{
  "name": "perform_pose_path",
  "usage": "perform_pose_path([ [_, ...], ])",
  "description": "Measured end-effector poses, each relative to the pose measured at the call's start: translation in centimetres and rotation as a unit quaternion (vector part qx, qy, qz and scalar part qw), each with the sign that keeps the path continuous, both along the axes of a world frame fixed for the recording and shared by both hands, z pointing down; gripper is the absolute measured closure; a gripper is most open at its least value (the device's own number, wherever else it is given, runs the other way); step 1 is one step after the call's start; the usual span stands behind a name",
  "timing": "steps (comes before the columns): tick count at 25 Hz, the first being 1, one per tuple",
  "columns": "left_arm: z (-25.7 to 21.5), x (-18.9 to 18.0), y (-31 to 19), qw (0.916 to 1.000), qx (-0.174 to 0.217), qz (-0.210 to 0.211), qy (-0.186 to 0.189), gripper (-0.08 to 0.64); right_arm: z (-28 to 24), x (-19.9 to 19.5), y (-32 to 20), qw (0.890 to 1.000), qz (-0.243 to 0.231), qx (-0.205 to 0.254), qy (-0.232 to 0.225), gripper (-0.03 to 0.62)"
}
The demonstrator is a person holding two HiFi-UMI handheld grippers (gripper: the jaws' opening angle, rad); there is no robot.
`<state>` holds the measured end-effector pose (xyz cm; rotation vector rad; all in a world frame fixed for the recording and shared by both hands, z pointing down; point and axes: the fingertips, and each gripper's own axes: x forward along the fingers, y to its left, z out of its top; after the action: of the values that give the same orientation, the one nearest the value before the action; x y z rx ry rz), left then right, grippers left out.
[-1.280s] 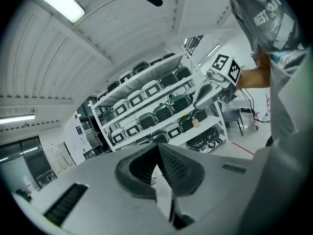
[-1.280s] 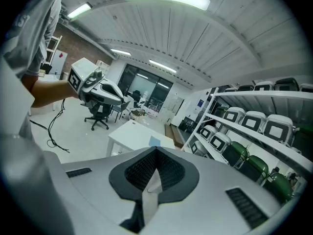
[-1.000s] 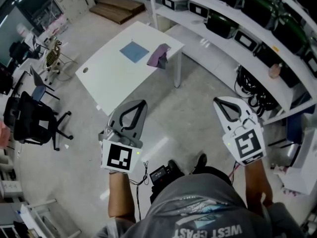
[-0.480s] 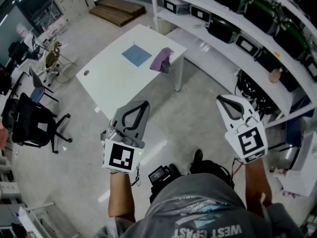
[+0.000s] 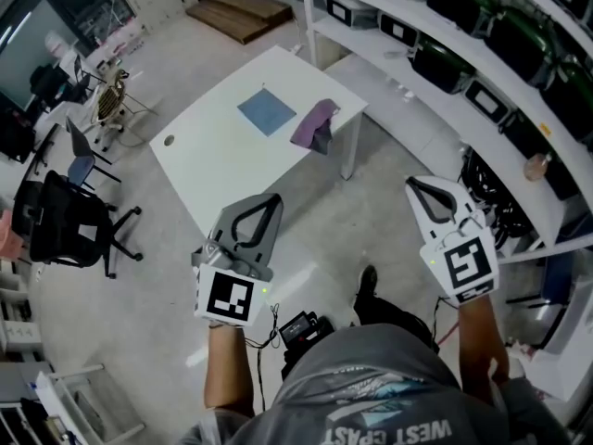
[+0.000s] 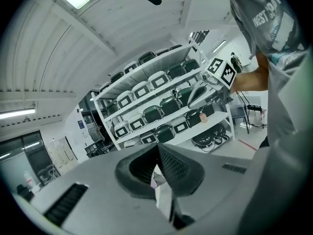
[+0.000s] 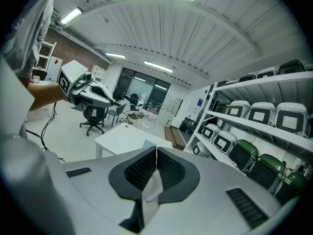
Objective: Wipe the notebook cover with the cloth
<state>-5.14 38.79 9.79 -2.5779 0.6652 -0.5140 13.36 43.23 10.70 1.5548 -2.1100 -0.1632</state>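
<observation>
**Both pairs of jaws closed on nothing, away from the table**

Jaws of the left gripper (image 5: pixel 271 198) are pressed together at the tips, and its own view shows nothing between them (image 6: pixel 157 147). The right gripper (image 5: pixel 413 186) is closed the same way, tips meeting and empty (image 7: pixel 156 149). The person holds both out in front of the body over the bare floor, well apart from each other, the left one near the closest edge of the white table (image 5: pixel 208 160) and the right one in front of the long shelves (image 5: pixel 482 82).

The notebook (image 5: pixel 267 112), a flat blue square, lies on the far half of the table. The cloth (image 5: pixel 315 124), purple and crumpled, lies just beside it on the side toward the shelves, near the table's corner. Neither gripper touches either one; both things are well apart from the jaws.

From the right gripper view the table (image 7: pixel 122 137) stands ahead past the closed tips, with a sliver of the blue notebook (image 7: pixel 149 144) just above them.

A black office chair (image 5: pixel 65 232) stands left of the table. A small black box with cables (image 5: pixel 301 326) lies on the floor by the person's shoe (image 5: pixel 364 286).
</observation>
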Motion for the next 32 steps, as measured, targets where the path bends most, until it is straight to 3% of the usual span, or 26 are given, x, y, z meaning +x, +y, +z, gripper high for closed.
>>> perform_pose_path([
  [14,0.2,8.5,-9.9,0.998,-0.012,-0.059,-0.02,0.558,1.4,7.5,-12.1,0.997,-0.075,-0.008,-0.022,0.561],
  [24,0.5,9.5,-14.5,0.9953,-0.014,-0.09,-0.033,0.558,2.8,9.1,-17.7,0.994,-0.102,-0.017,-0.023,0.561],
  [32,1.0,9.1,-20.8,0.9973,-0.015,-0.07,-0.019,0.558,3.3,8.3,-22.2,0.996,-0.08,-0.024,-0.016,0.561],
])
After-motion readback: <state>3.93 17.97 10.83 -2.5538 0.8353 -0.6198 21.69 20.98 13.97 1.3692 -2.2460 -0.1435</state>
